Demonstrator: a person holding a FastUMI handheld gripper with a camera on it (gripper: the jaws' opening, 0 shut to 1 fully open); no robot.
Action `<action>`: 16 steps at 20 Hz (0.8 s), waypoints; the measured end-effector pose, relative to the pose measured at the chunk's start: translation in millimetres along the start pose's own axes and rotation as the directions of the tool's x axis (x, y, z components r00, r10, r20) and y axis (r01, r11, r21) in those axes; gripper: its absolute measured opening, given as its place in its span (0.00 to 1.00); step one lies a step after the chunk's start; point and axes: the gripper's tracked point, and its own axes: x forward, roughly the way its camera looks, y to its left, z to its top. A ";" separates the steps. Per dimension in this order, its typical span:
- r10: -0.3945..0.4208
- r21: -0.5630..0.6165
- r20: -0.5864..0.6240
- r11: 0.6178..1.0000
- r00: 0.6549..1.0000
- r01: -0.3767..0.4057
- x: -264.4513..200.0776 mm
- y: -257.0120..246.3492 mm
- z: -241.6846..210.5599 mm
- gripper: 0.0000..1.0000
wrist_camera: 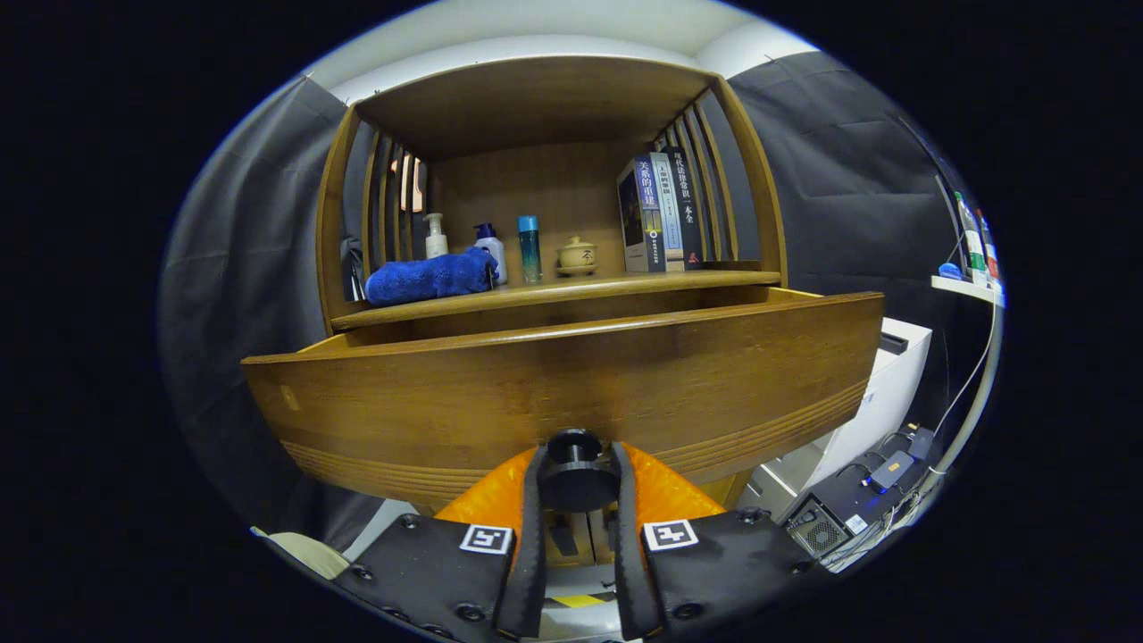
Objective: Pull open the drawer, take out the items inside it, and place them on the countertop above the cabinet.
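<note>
Wooden cabinet [545,179], drawer [571,384] pulled out, gripper [576,473] clamped on its black knob [576,478].

Wooden drawer [571,375] is seen pulled out from the cabinet, its wide brown front panel facing the camera, grooved lines along the lower edge. Black round knob [574,471] is fixed at the front's bottom centre. Drawer contents are hidden behind the front panel. Countertop [554,293] is seen just above and behind the drawer.
</note>
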 end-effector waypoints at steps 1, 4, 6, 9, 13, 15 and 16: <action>-0.002 -0.002 -0.004 1.000 1.000 0.002 -3.5 0.2 -1.0 0.40; -0.004 -0.010 -0.003 1.000 1.000 0.004 -10.4 -0.8 -2.7 0.40; -0.004 -0.016 0.000 1.000 1.000 0.004 -15.4 -1.1 -4.3 0.40; -0.007 -0.030 -0.002 1.000 1.000 0.007 -21.7 -1.5 -6.3 0.40; -0.007 -0.033 0.001 0.999 1.000 0.007 -28.5 -1.1 -8.1 0.40; -0.007 -0.038 0.002 0.999 1.000 0.007 -31.8 -1.8 -9.4 0.40; -0.007 -0.039 0.004 0.999 1.000 0.007 -33.6 -1.8 -9.7 0.40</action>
